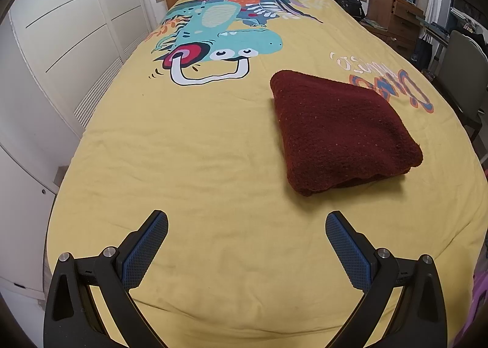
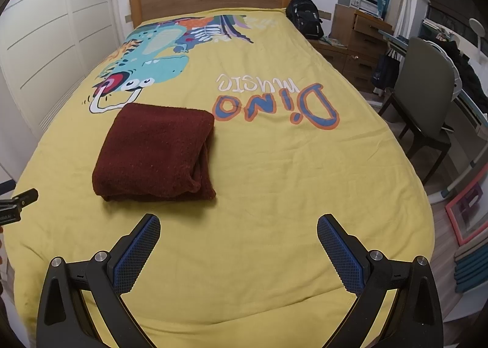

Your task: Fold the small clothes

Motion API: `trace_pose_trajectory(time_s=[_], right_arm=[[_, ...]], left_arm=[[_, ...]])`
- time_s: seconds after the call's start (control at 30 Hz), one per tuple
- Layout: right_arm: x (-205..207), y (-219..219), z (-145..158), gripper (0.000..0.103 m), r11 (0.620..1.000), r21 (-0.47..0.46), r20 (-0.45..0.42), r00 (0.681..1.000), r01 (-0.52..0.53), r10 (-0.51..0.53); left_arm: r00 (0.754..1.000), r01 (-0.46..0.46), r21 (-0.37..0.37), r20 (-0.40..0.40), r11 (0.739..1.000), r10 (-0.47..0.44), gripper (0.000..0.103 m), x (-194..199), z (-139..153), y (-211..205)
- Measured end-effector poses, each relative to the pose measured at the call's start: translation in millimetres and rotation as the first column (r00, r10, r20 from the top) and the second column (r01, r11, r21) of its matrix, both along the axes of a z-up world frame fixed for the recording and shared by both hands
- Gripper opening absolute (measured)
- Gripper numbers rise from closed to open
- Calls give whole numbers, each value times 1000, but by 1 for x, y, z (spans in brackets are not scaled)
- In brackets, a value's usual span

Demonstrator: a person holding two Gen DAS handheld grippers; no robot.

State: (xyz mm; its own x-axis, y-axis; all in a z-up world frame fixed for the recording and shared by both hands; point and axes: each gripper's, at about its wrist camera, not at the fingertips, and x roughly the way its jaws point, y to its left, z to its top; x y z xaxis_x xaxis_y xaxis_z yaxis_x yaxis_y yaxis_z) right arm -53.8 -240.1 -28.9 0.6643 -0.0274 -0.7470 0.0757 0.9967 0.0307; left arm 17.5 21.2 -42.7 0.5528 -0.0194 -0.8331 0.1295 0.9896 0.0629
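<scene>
The maroon garment (image 1: 341, 131) lies folded on the bed (image 1: 198, 165); both grippers, left (image 1: 246, 252) and right (image 2: 238, 253), hover with fingers spread, empty (folding looks finished, so only tidying remains).

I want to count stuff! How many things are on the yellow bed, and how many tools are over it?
Folded dark red cloth: 1
Tools: 2, the left tool and the right tool, both open and empty
Total: 3, all on or over the bed
</scene>
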Motion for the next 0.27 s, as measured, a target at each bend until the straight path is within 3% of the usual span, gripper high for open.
trace_pose_trajectory(time_s=[0.27], right_arm=[[0,-2,-2,103,1000,3,-7,1000,0,0]], left_arm=[[1000,2,-15,2,1000,-2,102,-1,3,0]])
